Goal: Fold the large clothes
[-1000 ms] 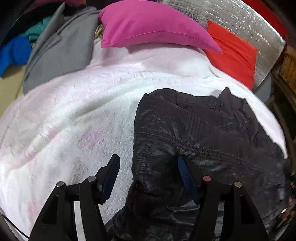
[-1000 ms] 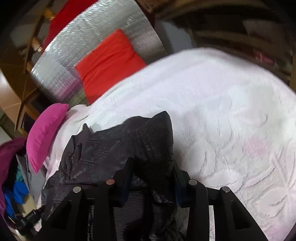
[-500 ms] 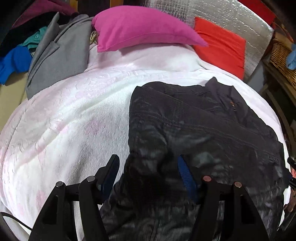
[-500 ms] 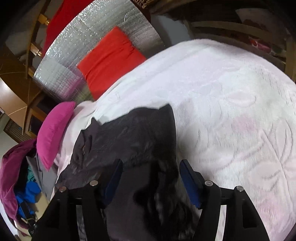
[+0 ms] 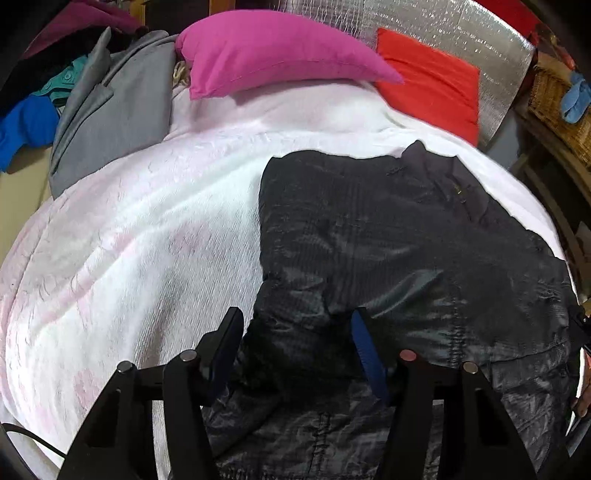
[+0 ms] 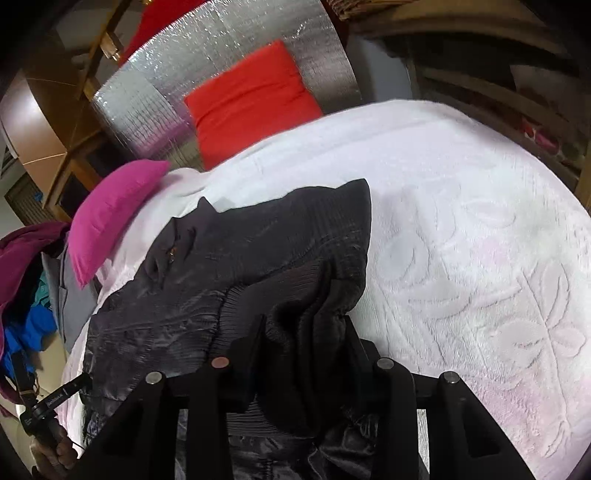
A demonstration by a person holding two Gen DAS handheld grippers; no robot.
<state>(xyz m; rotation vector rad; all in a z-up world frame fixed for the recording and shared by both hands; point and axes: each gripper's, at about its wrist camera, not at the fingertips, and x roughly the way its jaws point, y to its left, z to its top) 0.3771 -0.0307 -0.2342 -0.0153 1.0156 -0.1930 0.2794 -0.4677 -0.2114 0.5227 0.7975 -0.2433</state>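
Observation:
A large dark grey quilted jacket lies spread on a bed with a white-pink blanket. My left gripper is open, its fingers on either side of a bunched fold of the jacket's lower part. In the right wrist view the jacket lies with its collar towards the pillows. My right gripper is partly closed around a bunched ribbed cuff and sleeve that fills the gap between its fingers.
A magenta pillow and a red cushion lie at the bed's head against a silver panel. A grey garment and a pile of coloured clothes sit at the far left. Wooden shelves stand right of the bed.
The jacket now lies flatter and more spread out. My right gripper opened half a second ago and has now closed in on the bunched sleeve. My left gripper stays open.

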